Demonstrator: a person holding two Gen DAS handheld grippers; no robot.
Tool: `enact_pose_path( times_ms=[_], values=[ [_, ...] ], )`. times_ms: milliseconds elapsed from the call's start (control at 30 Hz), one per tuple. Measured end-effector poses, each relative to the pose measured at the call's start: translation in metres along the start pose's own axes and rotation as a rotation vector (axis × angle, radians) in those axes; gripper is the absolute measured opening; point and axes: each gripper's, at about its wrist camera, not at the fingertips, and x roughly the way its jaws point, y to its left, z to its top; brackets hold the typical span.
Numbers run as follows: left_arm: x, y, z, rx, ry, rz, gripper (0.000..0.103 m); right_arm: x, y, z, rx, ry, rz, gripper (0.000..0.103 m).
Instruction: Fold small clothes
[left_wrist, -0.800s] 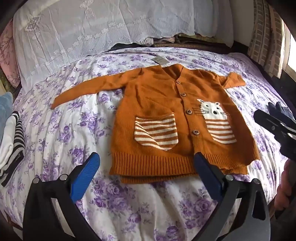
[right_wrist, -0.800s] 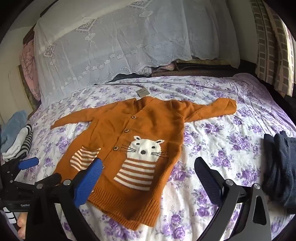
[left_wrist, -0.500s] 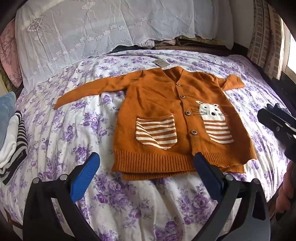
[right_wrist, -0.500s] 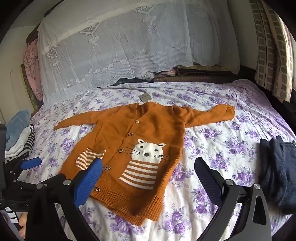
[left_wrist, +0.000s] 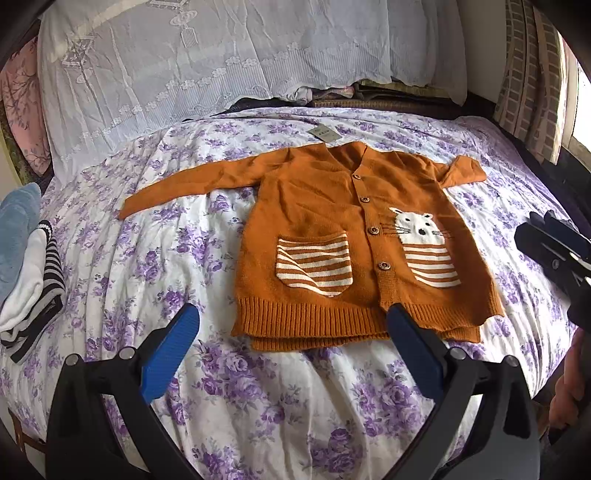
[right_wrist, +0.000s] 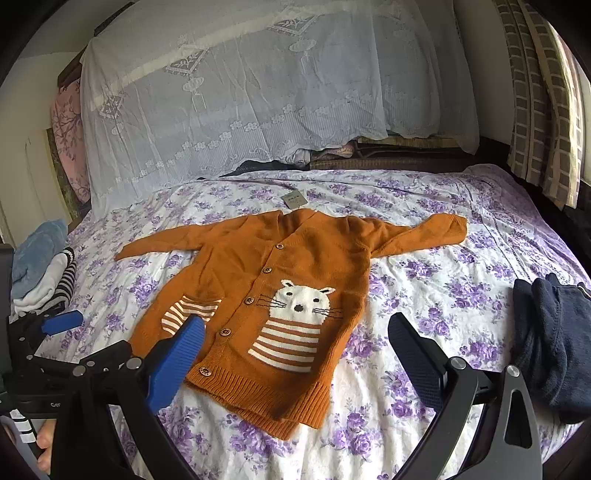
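Observation:
An orange knitted cardigan (left_wrist: 332, 229) (right_wrist: 280, 295) lies flat and buttoned on the flowered bed, both sleeves spread out, a white cat face and striped pockets on its front, a paper tag (left_wrist: 325, 133) at the collar. My left gripper (left_wrist: 291, 347) hangs open above the bed just short of the hem, nothing between its blue pads. My right gripper (right_wrist: 295, 354) is open too, held over the cardigan's lower right part, empty. Each gripper shows at the edge of the other's view: the right gripper (left_wrist: 550, 251) and the left gripper (right_wrist: 59, 321).
Folded clothes, light blue and black-and-white striped (left_wrist: 29, 273), lie at the bed's left edge. A dark navy garment (right_wrist: 554, 339) lies at the right edge. A white lace cover (right_wrist: 258, 92) drapes the headboard; curtains (right_wrist: 535, 92) hang at the right. A hand (left_wrist: 565, 387) holds the right gripper.
Both grippers have drawn back and risen a little, so the cardigan sits farther away and smaller in both views. Both stayed open; the cardigan has not moved.

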Motion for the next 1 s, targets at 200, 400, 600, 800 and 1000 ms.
enact_pose_path(
  times_ms=[200, 400, 600, 800, 1000],
  values=[
    [-0.0015, -0.0007, -0.0008, 0.002, 0.001, 0.006, 0.099, -0.0032, 0.0005, 0.0015, 0.0, -0.004, 0.002, 0.1],
    [-0.0011, -0.0004, -0.0013, 0.003, 0.001, 0.007, 0.099, -0.0043, 0.0004, 0.0, 0.003, -0.005, 0.004, 0.1],
    [-0.0009, 0.0019, -0.0022, 0.001, 0.001, 0.008, 0.099, -0.0041, 0.0005, -0.0005, 0.003, -0.004, 0.006, 0.1],
    [-0.0006, 0.0036, -0.0025, 0.001, 0.001, 0.009, 0.099, -0.0048, 0.0014, -0.0001, 0.002, -0.003, 0.008, 0.1],
    [-0.0011, 0.0073, -0.0035, -0.003, 0.003, 0.01, 0.099, -0.0052, 0.0015, -0.0006, 0.004, -0.003, 0.009, 0.1]
  ],
)
